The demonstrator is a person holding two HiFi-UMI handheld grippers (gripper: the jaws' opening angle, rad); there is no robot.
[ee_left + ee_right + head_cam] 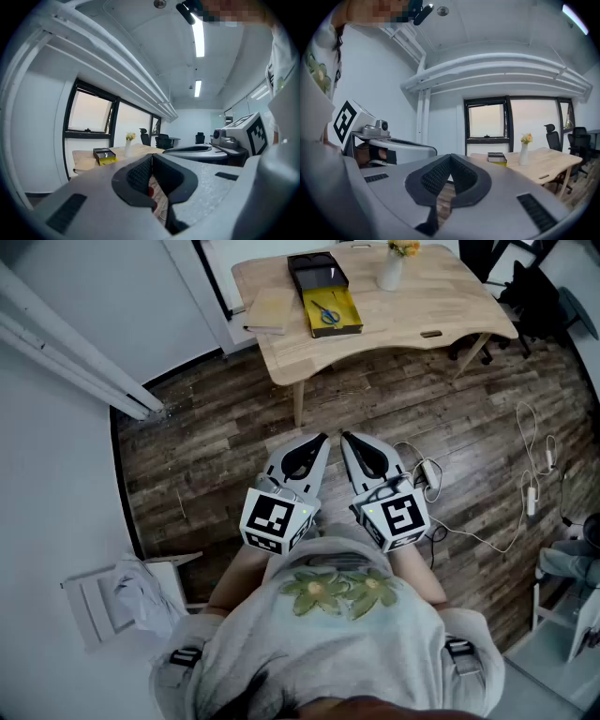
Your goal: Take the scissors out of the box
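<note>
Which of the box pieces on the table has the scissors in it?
The yellow tray, with blue-handled scissors lying in it; the black piece just beyond it shows none.

Blue-handled scissors lie flat inside the open yellow box. The box sits far off on the table.

1. Head view: even, cool, fairly bright light. There is only a faint soft shadow under the table. Strong barrel distortion bows the walls at the edges.
2. Left gripper view: ceiling strip lights glare white, and the window is blown out and pale.
3. Right gripper view: the window panes are likewise overexposed.
4. Both gripper views: fisheye with dark vignetted corners. The left gripper and right gripper look soft up close.
</note>
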